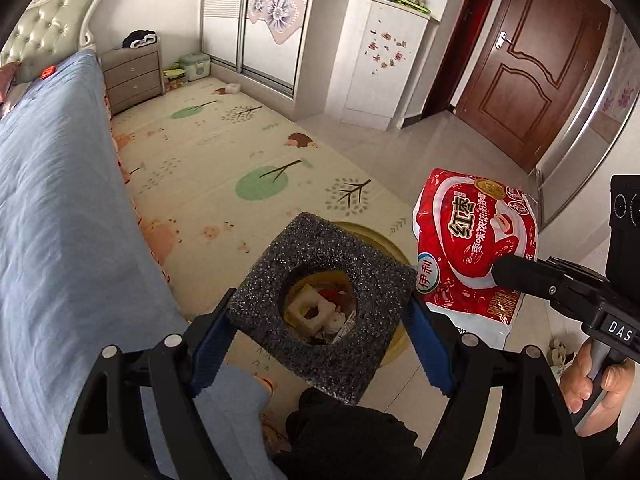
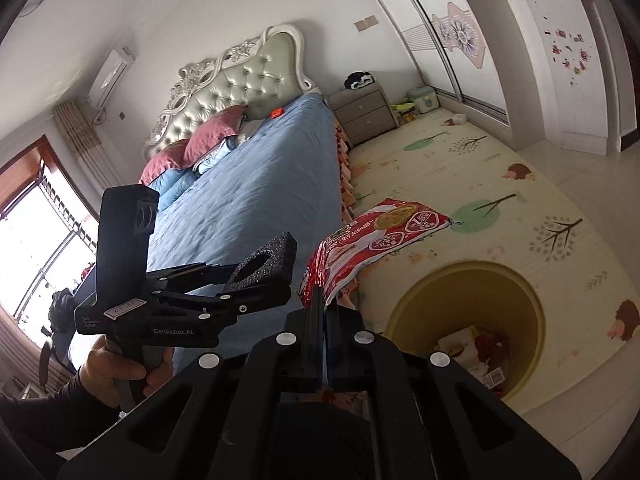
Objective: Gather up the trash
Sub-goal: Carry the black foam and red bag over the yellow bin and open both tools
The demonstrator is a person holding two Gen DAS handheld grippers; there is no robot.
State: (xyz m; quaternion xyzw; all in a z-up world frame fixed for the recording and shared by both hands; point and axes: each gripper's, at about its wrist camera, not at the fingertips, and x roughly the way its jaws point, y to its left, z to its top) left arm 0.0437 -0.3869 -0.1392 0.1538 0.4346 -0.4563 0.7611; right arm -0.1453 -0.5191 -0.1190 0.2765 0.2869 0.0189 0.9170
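My left gripper [image 1: 320, 312] is shut on a dark grey foam square with a round hole [image 1: 324, 304] and holds it right above the yellow trash bin [image 1: 394, 250]; trash in the bin shows through the hole. The foam also shows in the right wrist view [image 2: 264, 266]. My right gripper [image 2: 322, 300] is shut on a red and white snack bag [image 2: 372, 240] and holds it up beside the bin [image 2: 440, 284]. In the left wrist view the bag [image 1: 476, 240] hangs right of the foam, with the right gripper [image 1: 508, 276] clamped on it.
A bed with a blue cover [image 1: 52, 208] runs along the left. A patterned play mat [image 1: 240, 148] covers the floor. A grey nightstand [image 1: 132, 76], a white cabinet [image 1: 380, 64] and a brown door [image 1: 532, 60] stand at the far side.
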